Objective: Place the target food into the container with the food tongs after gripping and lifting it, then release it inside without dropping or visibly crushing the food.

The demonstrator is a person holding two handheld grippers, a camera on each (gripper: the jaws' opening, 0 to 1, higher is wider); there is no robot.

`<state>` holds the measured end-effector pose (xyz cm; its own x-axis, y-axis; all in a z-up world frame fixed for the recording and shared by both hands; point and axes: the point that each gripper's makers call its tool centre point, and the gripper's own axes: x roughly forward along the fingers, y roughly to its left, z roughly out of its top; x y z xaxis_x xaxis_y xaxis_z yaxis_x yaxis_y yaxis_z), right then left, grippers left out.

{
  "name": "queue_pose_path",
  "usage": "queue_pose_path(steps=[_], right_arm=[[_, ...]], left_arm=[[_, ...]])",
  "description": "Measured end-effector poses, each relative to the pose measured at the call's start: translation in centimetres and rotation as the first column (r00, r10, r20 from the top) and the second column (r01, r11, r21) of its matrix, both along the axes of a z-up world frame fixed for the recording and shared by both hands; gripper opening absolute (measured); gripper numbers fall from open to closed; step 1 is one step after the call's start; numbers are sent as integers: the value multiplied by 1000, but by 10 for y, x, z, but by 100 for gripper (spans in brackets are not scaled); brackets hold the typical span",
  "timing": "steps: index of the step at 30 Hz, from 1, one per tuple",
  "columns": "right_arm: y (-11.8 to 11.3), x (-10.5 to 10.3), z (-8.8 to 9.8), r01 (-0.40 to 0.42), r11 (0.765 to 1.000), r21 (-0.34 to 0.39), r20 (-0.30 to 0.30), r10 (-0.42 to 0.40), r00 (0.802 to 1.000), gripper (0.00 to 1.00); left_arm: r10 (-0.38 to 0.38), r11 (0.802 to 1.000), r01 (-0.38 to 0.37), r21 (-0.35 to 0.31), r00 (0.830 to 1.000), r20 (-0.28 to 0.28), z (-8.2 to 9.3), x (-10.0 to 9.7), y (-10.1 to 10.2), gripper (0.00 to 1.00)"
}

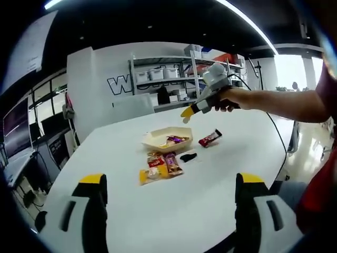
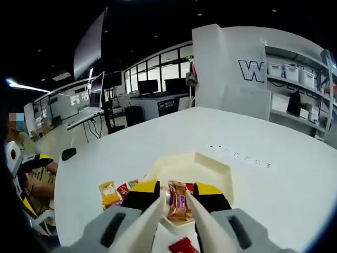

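Table (image 1: 210,211): a white top carrying everything, seen from a low angle in the left gripper view.

Left gripper (image 1: 171,203): jaws spread wide and holding nothing, kept back near the table's edge, probably so it stays out of the working hand's way.

Loose snacks (image 1: 160,166): a small cluster of wrapped packets just in front of the container, presumably the supply to pick from; an orange packet (image 2: 109,192) lies at the left end in the right gripper view.

Container (image 1: 167,138): a pale, shallow, angular tray near the table's middle, with a purple-wrapped item already inside.

Black object (image 1: 188,157): small, just right of the cluster (too small to identify).

Red packet (image 1: 210,138): lying apart, right of the container.

Right gripper (image 2: 176,203): held by a hand (image 1: 229,99) above and beyond the tray; its jaws are narrowed to a slim gap around a brown-and-purple wrapped snack (image 2: 178,200), seemingly the target food. Whether the pads actually press it cannot be told. It sits over the container's near rim (image 2: 210,163), so a release here would likely drop it inside.
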<state>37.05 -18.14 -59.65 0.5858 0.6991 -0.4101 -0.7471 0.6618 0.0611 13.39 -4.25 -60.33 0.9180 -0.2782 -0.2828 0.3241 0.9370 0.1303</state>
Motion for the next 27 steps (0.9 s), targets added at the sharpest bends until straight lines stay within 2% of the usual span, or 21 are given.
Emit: queue_pose_path(steps=[10, 27], right_arm=[[0, 1, 2, -5, 1000, 7, 2, 5, 1000, 20], [-31, -13, -4, 4, 1000, -18, -18, -4, 1000, 21]], left_arm=[[8, 1000, -8, 0, 1000, -9, -2, 0, 1, 99], [-20, 1000, 20, -2, 1000, -1, 1, 1, -15, 99]])
